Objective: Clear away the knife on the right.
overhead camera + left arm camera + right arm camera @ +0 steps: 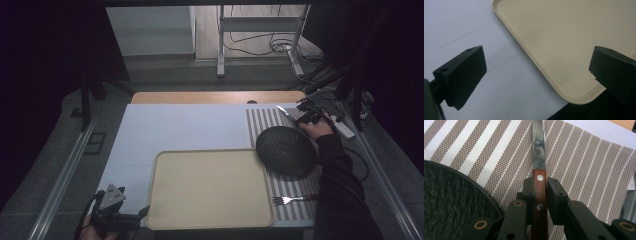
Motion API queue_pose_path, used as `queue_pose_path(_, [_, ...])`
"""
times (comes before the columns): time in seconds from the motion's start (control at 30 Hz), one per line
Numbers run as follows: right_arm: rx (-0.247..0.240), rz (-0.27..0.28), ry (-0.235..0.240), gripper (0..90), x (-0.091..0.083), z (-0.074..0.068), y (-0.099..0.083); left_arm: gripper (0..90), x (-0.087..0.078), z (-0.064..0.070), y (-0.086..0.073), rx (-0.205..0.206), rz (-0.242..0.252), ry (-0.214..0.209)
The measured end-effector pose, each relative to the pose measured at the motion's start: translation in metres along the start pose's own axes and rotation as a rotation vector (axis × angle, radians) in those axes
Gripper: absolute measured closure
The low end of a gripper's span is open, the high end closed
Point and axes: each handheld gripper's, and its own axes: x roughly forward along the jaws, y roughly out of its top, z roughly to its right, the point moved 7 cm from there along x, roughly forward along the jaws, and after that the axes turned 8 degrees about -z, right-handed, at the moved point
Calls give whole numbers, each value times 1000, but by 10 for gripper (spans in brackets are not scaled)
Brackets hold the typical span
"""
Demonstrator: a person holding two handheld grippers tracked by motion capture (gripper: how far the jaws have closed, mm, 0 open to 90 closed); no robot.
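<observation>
2 grippers work at opposite corners of the table. The right gripper [540, 192] is at the far right, past the dark round plate [286, 151], with the person's sleeved forearm [339, 175] stretched along the right edge of the striped placemat [260, 122]. Its jaws are clamped on the wooden handle of a knife [539, 165], whose blade points away over the placemat's far part, just beside the plate's rim. The left gripper [120, 212] sits low at the near left corner, jaws spread wide and holding nothing, straddling the near left corner of the beige tray [534, 62]. The tray lies bare, and white table surface [175, 127] stays free beyond it. A fork [287, 200] lies on the placemat near the front edge.
</observation>
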Motion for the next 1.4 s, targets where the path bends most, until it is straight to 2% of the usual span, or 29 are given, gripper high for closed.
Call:
queue_pose_path(0.27, [28, 45, 23, 780, -17, -1, -10, 12, 0, 0, 0, 2, -3, 2])
queue_pose_path(0.73, [14, 100, 63, 780, -39, -30, -24, 12, 0, 0, 0, 2, -2, 4])
queue_pose_path(1.03, [-20, 129, 86, 780, -52, -60, -36, 12, 0, 0, 0, 3, -3, 5])
queue_pose_path(1.2, [-46, 141, 121, 780, -59, -83, -44, 12, 0, 1, 0, 5, -3, 5])
queue_pose_path(1.4, [-114, 154, 150, 780, -66, -116, -52, 11, 0, 1, 0, 7, -3, 6])
